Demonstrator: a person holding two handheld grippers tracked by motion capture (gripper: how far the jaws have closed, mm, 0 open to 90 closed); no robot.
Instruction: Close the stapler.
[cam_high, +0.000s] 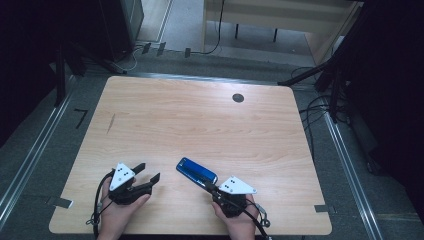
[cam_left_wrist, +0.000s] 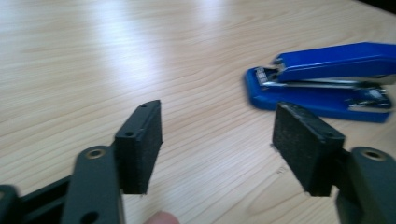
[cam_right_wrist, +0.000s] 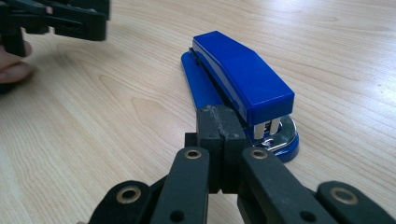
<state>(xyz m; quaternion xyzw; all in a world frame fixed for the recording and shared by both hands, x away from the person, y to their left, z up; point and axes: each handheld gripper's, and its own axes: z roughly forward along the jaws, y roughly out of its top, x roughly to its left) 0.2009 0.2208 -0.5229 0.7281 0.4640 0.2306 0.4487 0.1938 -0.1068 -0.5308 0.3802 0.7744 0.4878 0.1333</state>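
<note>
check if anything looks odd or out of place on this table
Nothing stands out. The blue stapler lies flat and closed on the wooden table, set at an angle to its edges. The right gripper has its jaws shut just at the stapler's near end; the left gripper is open beside it. A dark streak marks the table's far left.

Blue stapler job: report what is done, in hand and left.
Done: nothing visibly; the blue plastic stapler lies flat on the wooden table. In hand: the right gripper, shut, sits at its rear end. Left: the open left gripper hasn't touched it.
</note>
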